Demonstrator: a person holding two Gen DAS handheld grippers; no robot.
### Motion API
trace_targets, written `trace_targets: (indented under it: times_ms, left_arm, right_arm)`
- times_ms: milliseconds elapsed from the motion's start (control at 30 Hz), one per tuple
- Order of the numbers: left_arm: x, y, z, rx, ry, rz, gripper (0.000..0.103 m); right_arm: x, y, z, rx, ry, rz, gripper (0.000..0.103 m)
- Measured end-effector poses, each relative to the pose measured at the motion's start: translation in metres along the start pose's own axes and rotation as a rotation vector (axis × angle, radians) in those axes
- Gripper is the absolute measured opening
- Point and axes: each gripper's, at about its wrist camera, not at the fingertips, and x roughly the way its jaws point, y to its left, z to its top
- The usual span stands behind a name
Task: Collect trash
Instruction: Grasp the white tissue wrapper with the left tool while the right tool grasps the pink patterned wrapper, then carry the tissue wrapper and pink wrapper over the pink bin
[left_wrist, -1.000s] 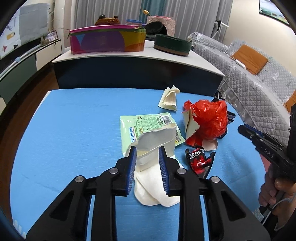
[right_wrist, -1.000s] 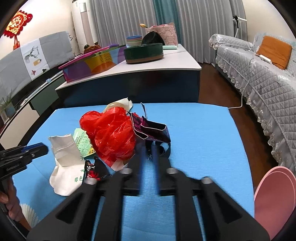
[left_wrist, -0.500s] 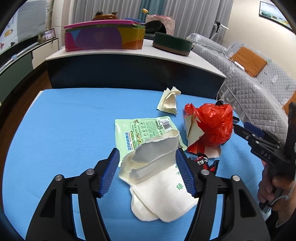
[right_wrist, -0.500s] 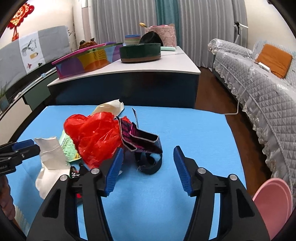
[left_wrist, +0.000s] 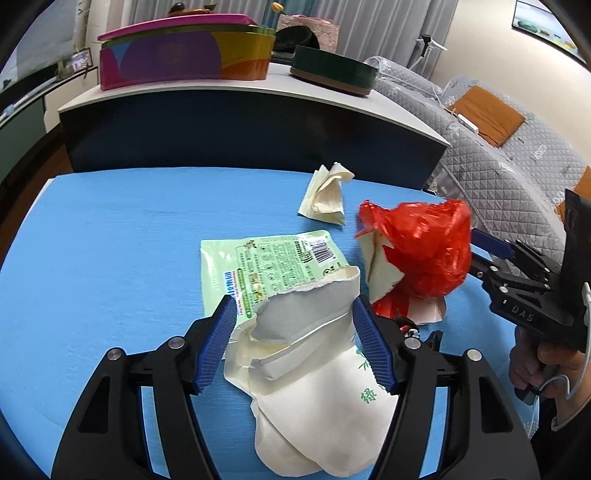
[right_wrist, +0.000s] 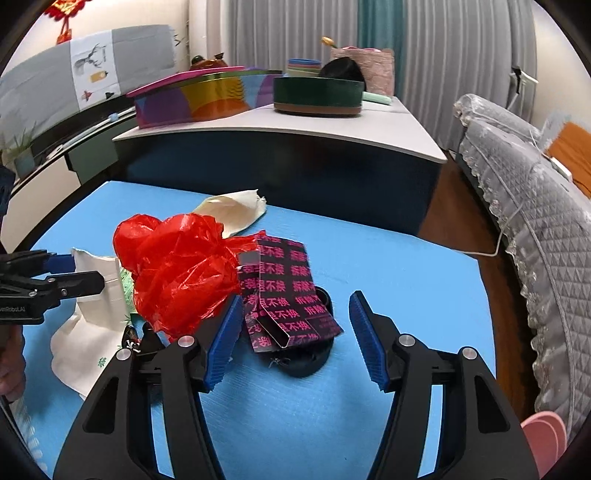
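Blue covering lay across the bench, and the trash sat bunched on it ahead of both tools. Nearest the left hand-held gripper, a torn white paper bag stood between its spread, released fingers, gripped by neither pad. Just beyond that gripper's tips lay a flat pale-green wrapper, its near corner under the bag's torn mouth. To the right of the left gripper, a crumpled red plastic bag sat on the bench, and farther off lay a folded cream paper scrap.

The right hand-held gripper was also released, fingers wide apart. Between and just past them rested a black carton with pink print, lying over a dark round object that I could not identify. Left of that gripper's left finger the red plastic bag touched the carton. Well beyond, a white-topped counter carried a colourful box and a dark green round tin.
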Motion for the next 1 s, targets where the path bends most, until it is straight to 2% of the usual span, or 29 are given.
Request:
trace_targets:
  times_ms: [67,100,167,233,300,333,433,567,1000]
  left_arm:
    - [-0.001,-0.001,0.0,0.01,0.0,0.003,0.061]
    - [-0.002,-0.001,0.0,0.015,0.001,0.004,0.055]
    - [-0.003,-0.001,0.0,0.019,0.005,0.011,0.045]
    - [-0.007,-0.001,0.001,0.02,0.006,0.01,0.033]
    - [-0.012,-0.002,0.001,0.028,-0.001,0.004,0.03]
    - [-0.015,-0.003,0.001,0.034,-0.005,0.003,0.027]
    - [-0.025,-0.009,0.001,0.061,-0.019,0.005,0.018]
    - [-0.041,-0.013,0.003,0.077,-0.044,0.007,0.008]
    - [-0.092,-0.031,0.002,0.094,-0.123,0.038,0.004]
  right_arm:
    - [0.001,0.002,0.0,-0.003,0.004,0.01,0.059]
    - [0.001,0.003,0.0,-0.008,0.007,0.016,0.054]
    - [0.002,0.006,0.0,-0.029,0.017,0.021,0.042]
    - [0.002,0.009,-0.001,-0.042,0.031,0.024,0.023]
    - [0.001,0.011,-0.003,-0.054,0.04,0.025,0.019]
    - [-0.001,0.013,-0.003,-0.061,0.039,0.022,0.013]
    - [-0.01,0.014,-0.001,-0.062,0.031,0.007,0.005]
    - [-0.027,0.011,0.002,-0.036,0.009,0.005,0.001]
    - [-0.1,0.021,0.003,-0.026,-0.047,-0.023,0.0]
